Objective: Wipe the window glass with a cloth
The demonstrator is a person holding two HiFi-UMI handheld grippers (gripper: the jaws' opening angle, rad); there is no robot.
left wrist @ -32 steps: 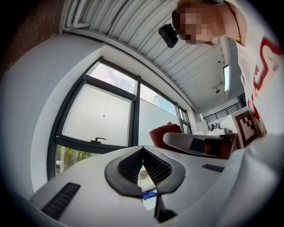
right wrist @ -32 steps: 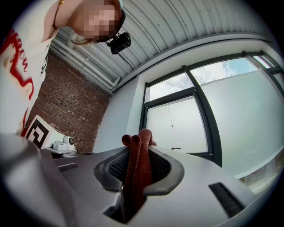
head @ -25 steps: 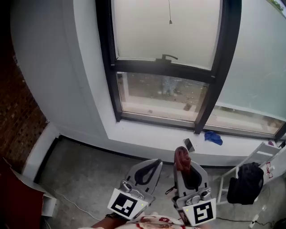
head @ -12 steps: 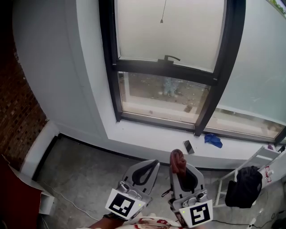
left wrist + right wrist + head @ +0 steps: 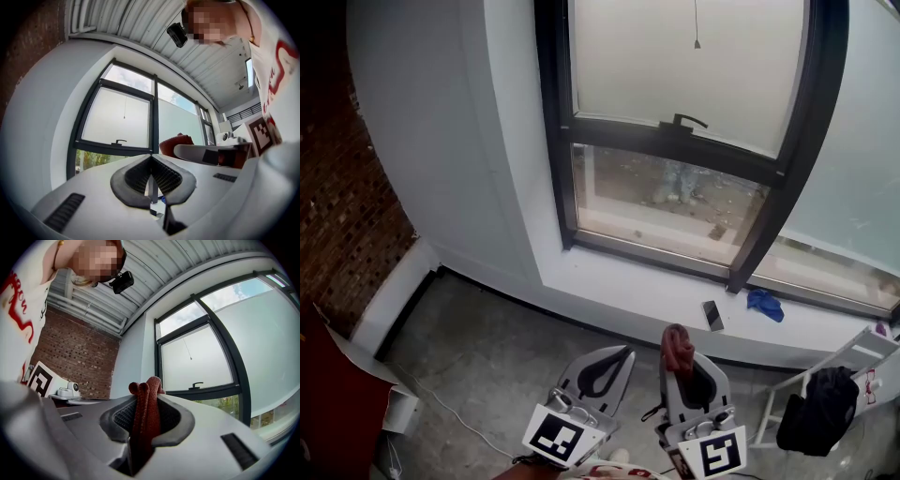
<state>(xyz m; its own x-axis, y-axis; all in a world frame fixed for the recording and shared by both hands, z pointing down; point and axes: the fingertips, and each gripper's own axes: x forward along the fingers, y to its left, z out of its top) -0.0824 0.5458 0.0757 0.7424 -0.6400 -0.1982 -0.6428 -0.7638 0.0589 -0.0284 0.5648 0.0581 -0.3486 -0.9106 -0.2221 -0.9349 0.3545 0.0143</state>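
Observation:
A black-framed window [image 5: 680, 141] with frosted upper glass [image 5: 694, 66] and a clear lower pane [image 5: 675, 202] stands ahead of me, also seen in the right gripper view as the window [image 5: 197, 366]. My right gripper [image 5: 680, 349] is shut on a rust-red cloth [image 5: 678, 345] that pokes up between its jaws; the same red cloth [image 5: 143, 418] fills the jaws in the right gripper view. My left gripper [image 5: 614, 361] is beside it, shut with nothing held; its jaws [image 5: 151, 161] meet at the tips. Both are held low, well short of the glass.
On the white sill [image 5: 628, 281] lie a phone [image 5: 712, 315] and a blue cloth [image 5: 766, 304]. A black handle [image 5: 684, 120] sits on the sash. A white stand with a black bag [image 5: 814, 408] is at right. Brick wall [image 5: 347, 216] at left; a red box [image 5: 337, 403] on the floor.
The view has shifted so the window sits further right and lower in the picture. Both grippers stay low, close together, the right still shut on the red cloth.

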